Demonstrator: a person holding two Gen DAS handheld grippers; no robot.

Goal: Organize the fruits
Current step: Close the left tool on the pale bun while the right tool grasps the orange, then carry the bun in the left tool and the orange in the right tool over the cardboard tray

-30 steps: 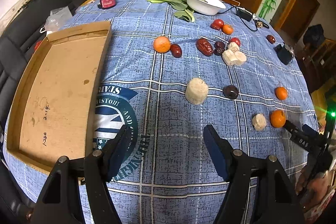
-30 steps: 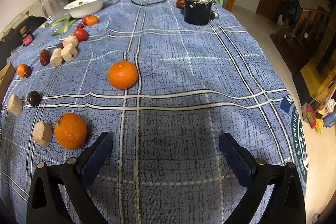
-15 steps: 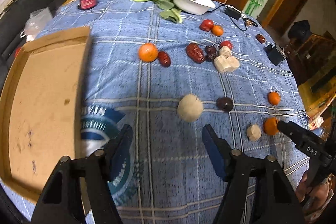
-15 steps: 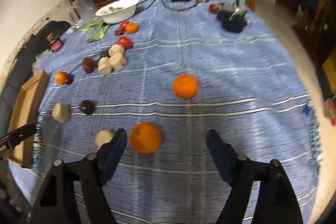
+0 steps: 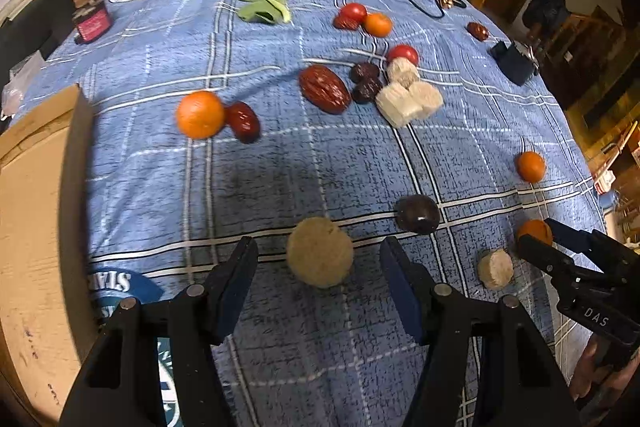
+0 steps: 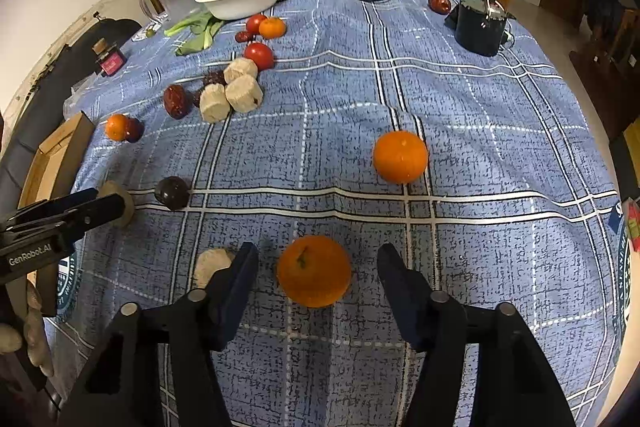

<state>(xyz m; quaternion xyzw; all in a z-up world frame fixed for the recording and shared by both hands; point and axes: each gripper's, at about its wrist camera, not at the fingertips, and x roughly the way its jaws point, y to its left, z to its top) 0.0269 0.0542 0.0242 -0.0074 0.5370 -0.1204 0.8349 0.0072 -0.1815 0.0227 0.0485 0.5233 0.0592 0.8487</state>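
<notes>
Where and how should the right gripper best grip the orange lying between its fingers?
Across the orange's widest middle, straight ahead from the near side. It is round, and already centred in the open right gripper. A beige lump crowds the left finger.

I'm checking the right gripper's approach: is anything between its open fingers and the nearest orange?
No. In the right wrist view the orange sits between the right gripper's open fingers, only tablecloth around it.
</notes>
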